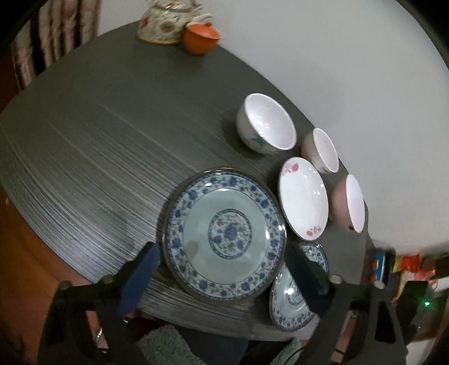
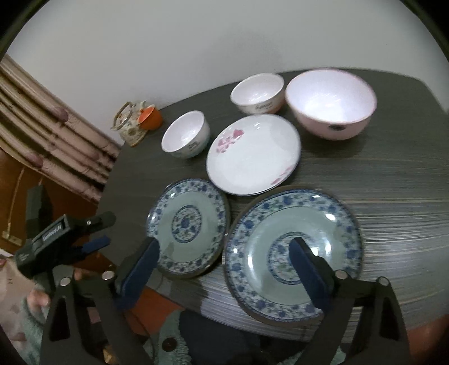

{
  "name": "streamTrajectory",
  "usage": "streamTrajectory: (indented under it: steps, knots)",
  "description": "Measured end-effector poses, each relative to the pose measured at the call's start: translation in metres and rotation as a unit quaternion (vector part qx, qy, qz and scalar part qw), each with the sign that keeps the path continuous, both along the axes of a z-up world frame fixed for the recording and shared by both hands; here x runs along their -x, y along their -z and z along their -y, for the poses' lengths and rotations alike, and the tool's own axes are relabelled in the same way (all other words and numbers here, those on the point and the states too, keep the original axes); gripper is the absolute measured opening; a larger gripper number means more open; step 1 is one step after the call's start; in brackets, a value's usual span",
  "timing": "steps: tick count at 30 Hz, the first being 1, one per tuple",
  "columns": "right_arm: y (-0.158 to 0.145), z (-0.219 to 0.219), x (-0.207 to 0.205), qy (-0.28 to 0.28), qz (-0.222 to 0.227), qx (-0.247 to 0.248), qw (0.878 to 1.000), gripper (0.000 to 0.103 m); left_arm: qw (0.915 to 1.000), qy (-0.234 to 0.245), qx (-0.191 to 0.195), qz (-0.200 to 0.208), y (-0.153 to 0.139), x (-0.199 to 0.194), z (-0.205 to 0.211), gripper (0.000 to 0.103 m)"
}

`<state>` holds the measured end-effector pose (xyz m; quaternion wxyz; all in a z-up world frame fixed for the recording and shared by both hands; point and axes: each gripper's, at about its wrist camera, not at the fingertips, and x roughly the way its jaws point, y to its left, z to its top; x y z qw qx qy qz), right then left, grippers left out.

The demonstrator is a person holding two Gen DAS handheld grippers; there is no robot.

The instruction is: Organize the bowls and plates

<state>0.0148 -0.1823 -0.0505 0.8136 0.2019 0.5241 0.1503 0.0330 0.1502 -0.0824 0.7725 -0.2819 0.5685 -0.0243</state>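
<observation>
Both grippers, left gripper [image 1: 221,276] and right gripper [image 2: 224,276], hang open and empty over the blue plates; you should seat one finger under a rim before squeezing.

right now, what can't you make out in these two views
- Left wrist view: teapot, top cut off by the frame edge, blurred.
- Left wrist view: larger blue plate, partly hidden behind the left gripper.
- Right wrist view: pink bowl label, too small and blurred to read.
</observation>
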Motion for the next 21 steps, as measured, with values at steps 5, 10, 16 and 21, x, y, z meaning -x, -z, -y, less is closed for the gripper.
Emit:
streamTrajectory:
  steps: [5, 10, 16, 21]
  knots:
    - [0.022, -0.01, -0.017, -0.019, -0.029, -0.031, 0.999, 0.083, 0.9993, -0.011, 0.033, -0.014, 0.02, -0.004, -0.01, 0.062]
    - [0.04, -0.018, -0.038, -0.029, -0.062, -0.05, 0.996, 0.073, 0.9979, -0.02, 0.06, -0.011, 0.032, -0.008, -0.021, 0.055]
    - [0.057, -0.033, -0.062, -0.043, -0.081, -0.05, 0.995, 0.057, 0.996, -0.036, 0.08, -0.015, 0.044, -0.01, -0.035, 0.053]
    - [0.074, -0.045, -0.075, -0.059, -0.089, -0.032, 0.994, 0.049, 0.9948, -0.041, 0.091, -0.021, 0.055, -0.01, -0.045, 0.041]
